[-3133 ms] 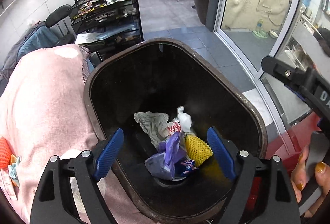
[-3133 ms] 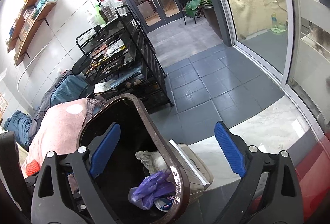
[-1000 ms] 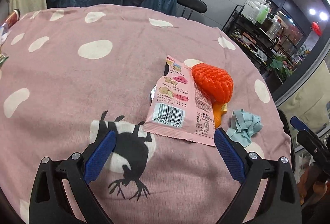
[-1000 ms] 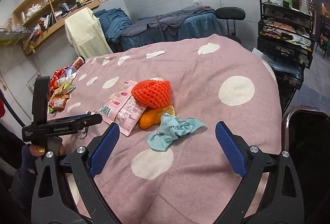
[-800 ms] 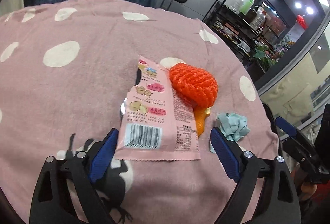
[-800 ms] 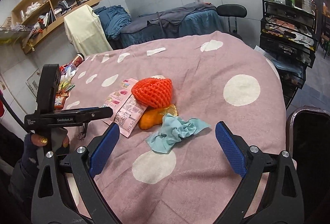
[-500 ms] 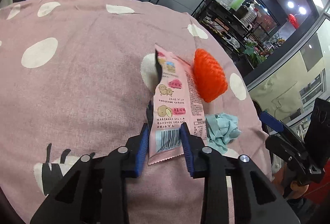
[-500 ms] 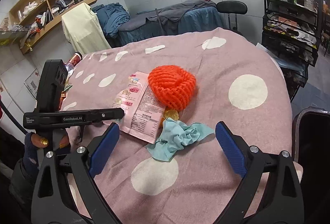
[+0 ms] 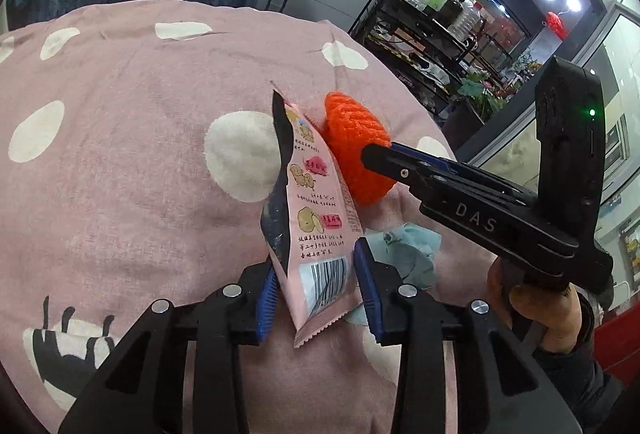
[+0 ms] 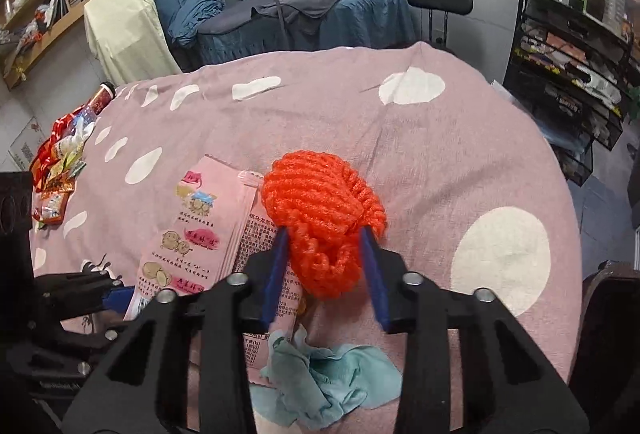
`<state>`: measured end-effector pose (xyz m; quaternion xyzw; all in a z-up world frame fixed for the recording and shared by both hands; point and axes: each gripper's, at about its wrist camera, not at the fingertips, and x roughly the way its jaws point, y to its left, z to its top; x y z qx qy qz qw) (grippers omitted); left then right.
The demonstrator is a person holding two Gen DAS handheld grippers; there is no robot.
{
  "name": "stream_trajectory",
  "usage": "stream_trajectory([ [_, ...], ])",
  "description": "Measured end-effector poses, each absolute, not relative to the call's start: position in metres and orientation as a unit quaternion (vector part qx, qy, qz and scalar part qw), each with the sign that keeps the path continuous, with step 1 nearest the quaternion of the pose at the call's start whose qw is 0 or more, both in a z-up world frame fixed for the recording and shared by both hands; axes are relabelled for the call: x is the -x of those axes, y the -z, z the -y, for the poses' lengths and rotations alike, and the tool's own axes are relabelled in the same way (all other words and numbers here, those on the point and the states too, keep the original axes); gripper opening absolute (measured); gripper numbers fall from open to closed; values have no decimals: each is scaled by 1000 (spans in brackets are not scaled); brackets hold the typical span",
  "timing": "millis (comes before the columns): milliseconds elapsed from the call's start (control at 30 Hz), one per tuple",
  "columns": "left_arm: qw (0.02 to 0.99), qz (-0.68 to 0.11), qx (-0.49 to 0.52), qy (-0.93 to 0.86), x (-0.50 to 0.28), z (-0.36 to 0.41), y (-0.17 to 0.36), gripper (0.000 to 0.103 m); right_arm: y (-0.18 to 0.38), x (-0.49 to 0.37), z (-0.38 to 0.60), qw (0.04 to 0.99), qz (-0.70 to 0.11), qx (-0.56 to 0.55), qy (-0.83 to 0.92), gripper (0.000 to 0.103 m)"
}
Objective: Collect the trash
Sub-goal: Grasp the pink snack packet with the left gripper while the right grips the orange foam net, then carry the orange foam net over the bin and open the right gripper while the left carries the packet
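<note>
The left hand-held gripper (image 9: 316, 290) pinches the pink snack wrapper (image 9: 316, 202); the right hand-held gripper (image 10: 324, 266) clamps the orange foam net (image 10: 324, 210). Neither is binned yet, and the blue tissue (image 10: 324, 378) lies near on the desk (image 10: 440, 138).

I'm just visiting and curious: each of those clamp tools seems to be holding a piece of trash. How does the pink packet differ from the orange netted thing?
The pink snack wrapper is flat, printed and torn open; the orange foam fruit net is a puffy, meshed bundle with no print. The left gripper pinches the wrapper by its barcode end, so it stands up on edge, while the right gripper squeezes the net across its bulk. Both are gripped over the pink spotted cloth.
</note>
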<state>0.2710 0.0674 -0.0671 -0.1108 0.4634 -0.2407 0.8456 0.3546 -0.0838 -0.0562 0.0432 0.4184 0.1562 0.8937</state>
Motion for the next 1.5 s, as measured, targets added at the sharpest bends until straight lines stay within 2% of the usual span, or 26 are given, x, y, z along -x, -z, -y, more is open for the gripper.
stream_trajectory([
  [67, 850, -460, 101, 235, -272, -60, 66, 34, 55, -353, 88, 899, -407, -50, -154, 20],
  [100, 851, -458, 102, 237, -272, -58, 65, 27, 53, -351, 90, 902, -400, -51, -152, 19],
  [233, 861, -441, 99, 232, -266, -56, 58, 11, 44, -337, 97, 914, -374, -49, -147, 17],
  [333, 874, -423, 94, 218, -258, -55, 48, 6, 36, -325, 108, 920, -358, -61, -150, 16],
  [733, 924, -327, 54, 193, -194, -26, -7, 5, 4, -256, 166, 935, -302, -108, -150, 16],
  [1067, 916, -310, 28, 254, -163, 43, -11, 5, 2, -196, 257, 948, -278, -146, -50, 16],
  [1267, 902, -315, 8, 296, -161, 89, -5, 5, 25, -169, 316, 940, -296, -170, 26, 16],
  [1500, 884, -332, -20, 329, -161, 136, 8, 5, 71, -158, 360, 913, -353, -189, 82, 16],
])
